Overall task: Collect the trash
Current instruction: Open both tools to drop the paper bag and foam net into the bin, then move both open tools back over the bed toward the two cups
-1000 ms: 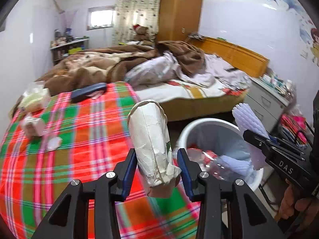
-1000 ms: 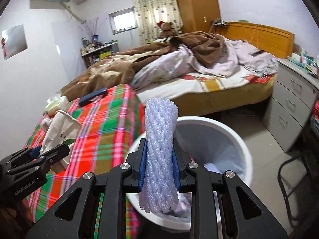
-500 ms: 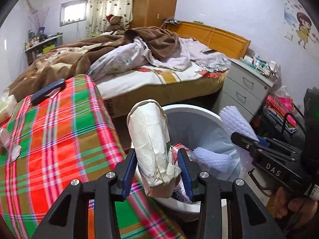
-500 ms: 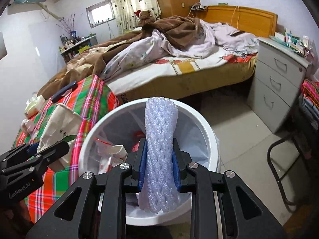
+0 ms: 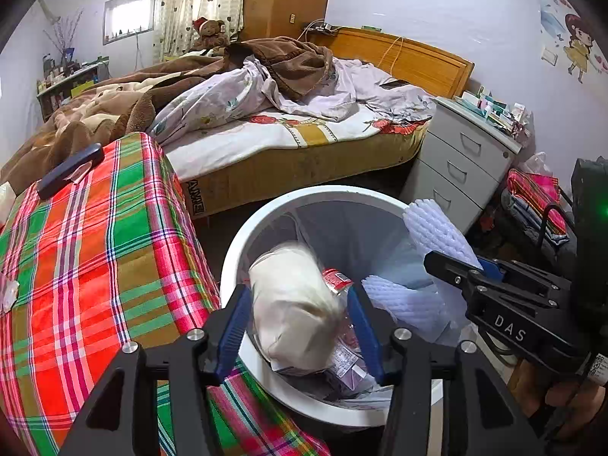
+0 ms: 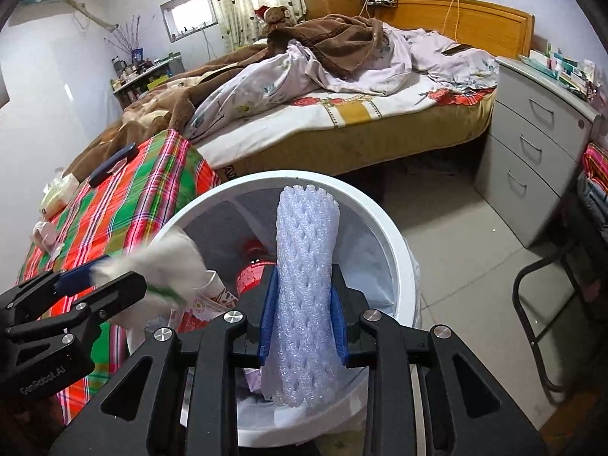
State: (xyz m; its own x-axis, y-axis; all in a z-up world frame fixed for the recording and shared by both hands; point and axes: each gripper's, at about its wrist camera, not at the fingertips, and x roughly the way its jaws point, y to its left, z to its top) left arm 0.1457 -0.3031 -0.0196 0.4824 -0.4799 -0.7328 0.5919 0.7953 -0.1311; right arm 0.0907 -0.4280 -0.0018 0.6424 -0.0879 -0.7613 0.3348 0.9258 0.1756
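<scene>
We see the left gripper (image 5: 300, 326) over the white trash bin (image 5: 243, 250), its jaws opening; the crumpled paper bag (image 5: 296, 304), off-white, creased and blurred, sits between the blue pads without clear contact and above the wrappers already in the bin; our right gripper (image 6: 302, 315) has its jaws opening too, yet its pads are touching the foam net sleeve (image 6: 304, 285), a pale lilac tube of lattice mesh standing upright over the bin mouth; a second foam net (image 5: 402, 300) lies inside; the plaid blanket (image 5: 95, 250) is just beside the bin.
</scene>
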